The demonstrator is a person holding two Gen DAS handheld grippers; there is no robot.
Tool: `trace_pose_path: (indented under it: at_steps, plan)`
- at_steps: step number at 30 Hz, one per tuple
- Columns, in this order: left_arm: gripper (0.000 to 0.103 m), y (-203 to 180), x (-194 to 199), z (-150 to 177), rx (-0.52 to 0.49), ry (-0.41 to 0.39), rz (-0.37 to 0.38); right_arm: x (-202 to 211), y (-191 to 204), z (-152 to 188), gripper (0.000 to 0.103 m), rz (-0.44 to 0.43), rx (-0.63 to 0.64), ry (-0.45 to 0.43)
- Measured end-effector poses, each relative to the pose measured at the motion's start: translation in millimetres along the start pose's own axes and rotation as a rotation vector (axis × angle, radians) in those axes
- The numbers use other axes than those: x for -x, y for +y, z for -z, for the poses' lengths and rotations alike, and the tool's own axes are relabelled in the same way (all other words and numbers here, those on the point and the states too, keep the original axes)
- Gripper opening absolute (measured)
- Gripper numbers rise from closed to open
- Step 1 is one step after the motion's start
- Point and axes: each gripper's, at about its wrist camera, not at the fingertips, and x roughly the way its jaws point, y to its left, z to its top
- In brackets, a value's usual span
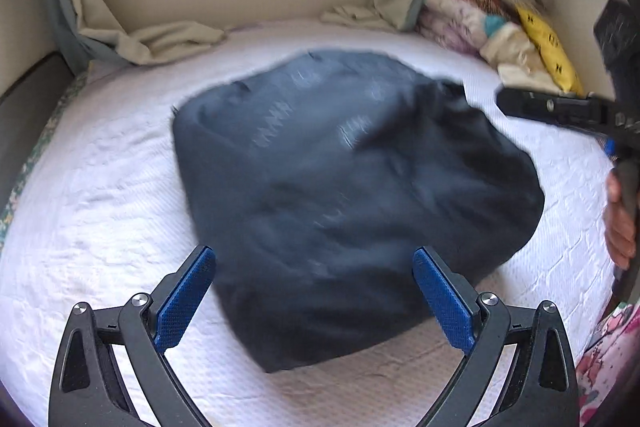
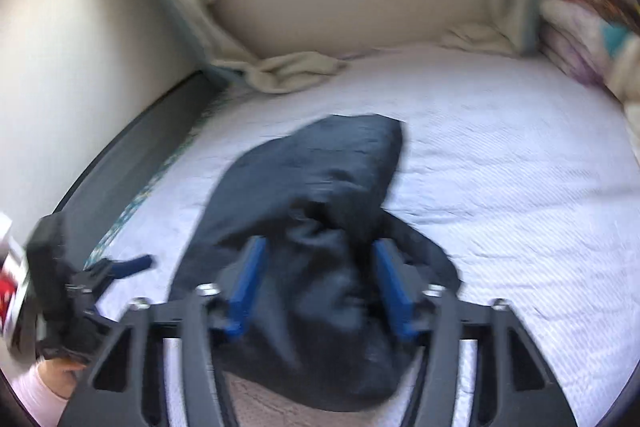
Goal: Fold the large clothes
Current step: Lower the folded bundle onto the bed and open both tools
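A dark navy garment [image 1: 344, 195] lies bunched on the white bedspread [image 1: 100, 195]. My left gripper [image 1: 314, 291] is open, its blue pads wide apart over the garment's near edge, gripping nothing. In the right wrist view the garment [image 2: 320, 195] is blurred. My right gripper [image 2: 318, 287] has its blue pads on either side of a raised fold of the cloth, with a clear gap between them. The right gripper also shows at the right edge of the left wrist view [image 1: 560, 111], at the garment's far right corner. The left gripper shows at the lower left of the right wrist view [image 2: 120, 267].
A stack of folded clothes and bedding [image 1: 488, 23] sits against the wall at the back right. A beige curtain [image 1: 152, 39] drapes onto the bed at the back. A dark bed frame [image 2: 140, 143] and a wall run along the left side.
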Motion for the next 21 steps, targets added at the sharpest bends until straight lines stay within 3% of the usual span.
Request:
trace_pose_path:
  at_steps: [2,4,11,21]
  plan:
    - [0.101,-4.7,-17.3,4.1,0.013,0.052,-0.008,-11.9,10.0,10.2,0.029,-0.017,0.033,0.041]
    - [0.103,-6.4,-25.2,9.8,0.003,0.069,-0.035,-31.6,11.4,21.5,0.019,0.022,0.041,0.107]
    - [0.103,-13.6,-34.3,19.6,-0.03,0.081,-0.057,-91.0,-6.2,50.0,0.018,0.123,0.037,0.256]
    - [0.103,-18.9,-46.1,19.2,-0.034,0.084,-0.082,-115.5,-35.5,54.3,0.017,0.084,-0.095,0.292]
